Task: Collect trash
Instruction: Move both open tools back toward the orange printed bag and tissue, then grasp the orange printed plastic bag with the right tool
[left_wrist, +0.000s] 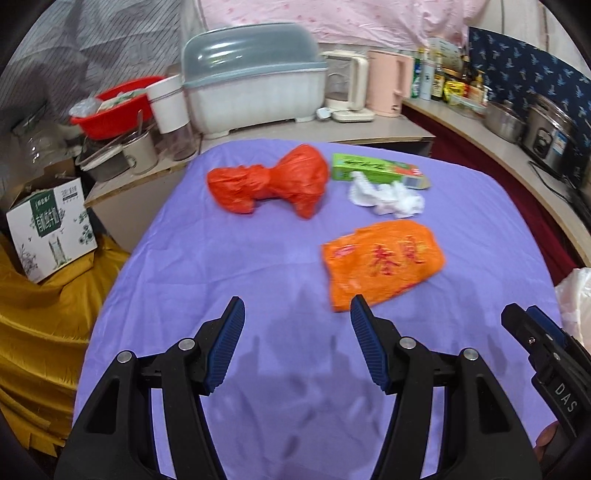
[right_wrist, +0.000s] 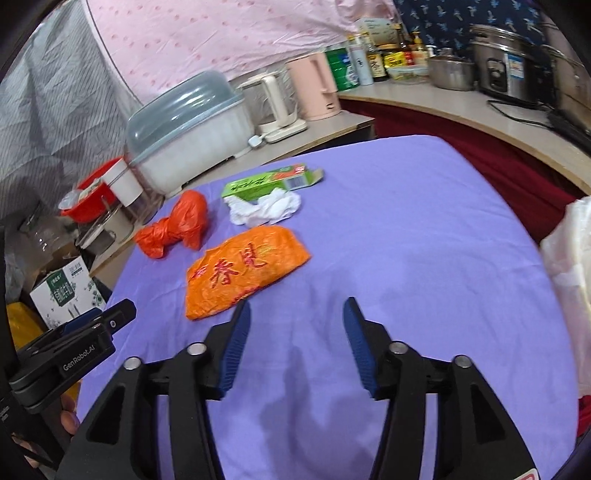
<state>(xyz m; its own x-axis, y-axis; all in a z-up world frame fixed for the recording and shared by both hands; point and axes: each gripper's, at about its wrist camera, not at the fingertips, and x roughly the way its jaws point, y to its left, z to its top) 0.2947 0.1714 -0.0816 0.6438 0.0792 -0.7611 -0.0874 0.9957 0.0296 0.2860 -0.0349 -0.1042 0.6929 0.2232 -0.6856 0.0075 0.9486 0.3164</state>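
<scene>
Both our grippers, left gripper (left_wrist: 297, 308) and right gripper (right_wrist: 295, 310), hang wide open and empty over the purple cloth (left_wrist: 258, 258). Just ahead of the jaws lies the flat orange wrapper (right_wrist: 245, 269); we may pinch cloth with it. Farther out, the white tissue (right_wrist: 264, 208) touches the green box (right_wrist: 269, 181), so one could drag the other. The red bag (left_wrist: 269, 181), beyond to the left, could slip out.

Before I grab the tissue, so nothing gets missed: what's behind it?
A green box lies right behind the crumpled tissue, touching it. The tissue covers part of the box's near edge; anything under there is hidden.
</scene>
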